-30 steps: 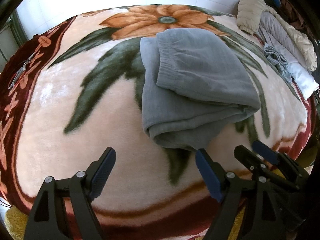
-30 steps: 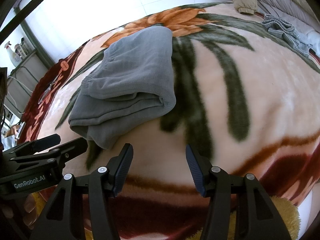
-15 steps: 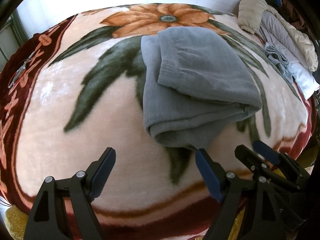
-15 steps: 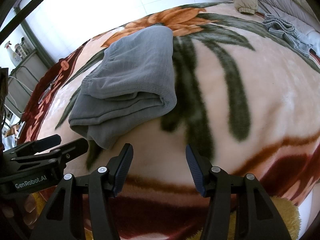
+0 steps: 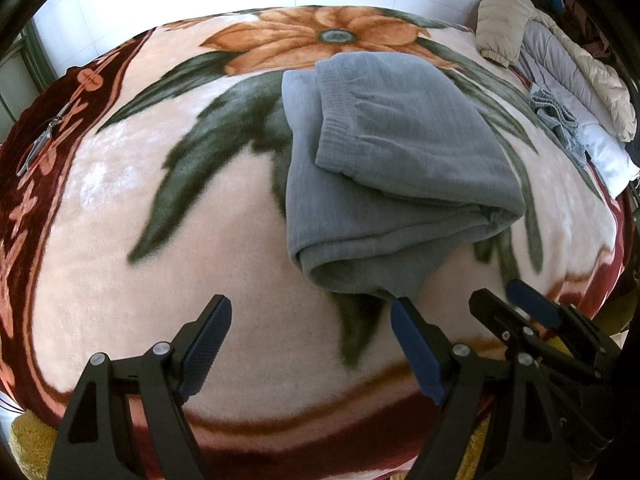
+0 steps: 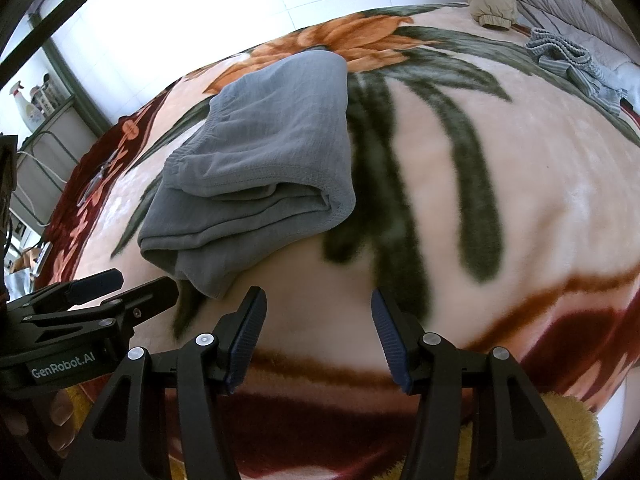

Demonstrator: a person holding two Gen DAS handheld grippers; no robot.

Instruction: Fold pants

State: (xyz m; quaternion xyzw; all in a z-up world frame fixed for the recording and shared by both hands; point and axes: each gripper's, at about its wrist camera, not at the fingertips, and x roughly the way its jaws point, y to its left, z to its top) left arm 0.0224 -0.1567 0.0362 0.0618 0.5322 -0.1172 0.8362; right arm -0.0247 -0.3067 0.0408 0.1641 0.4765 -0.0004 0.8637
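Pants (image 5: 384,168): folded grey bundle on bed blanket (image 5: 120,200), ahead of both | left gripper (image 5: 308,344) nearer, jaws wide, empty | right gripper (image 6: 316,332) jaws apart, empty.

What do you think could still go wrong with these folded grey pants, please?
1. The pants are folded unevenly, with a loose corner sticking out near the left tool; the stack could slump if nudged.
2. Both tools, the right tool included, hang open close together, so they might collide when reaching in.
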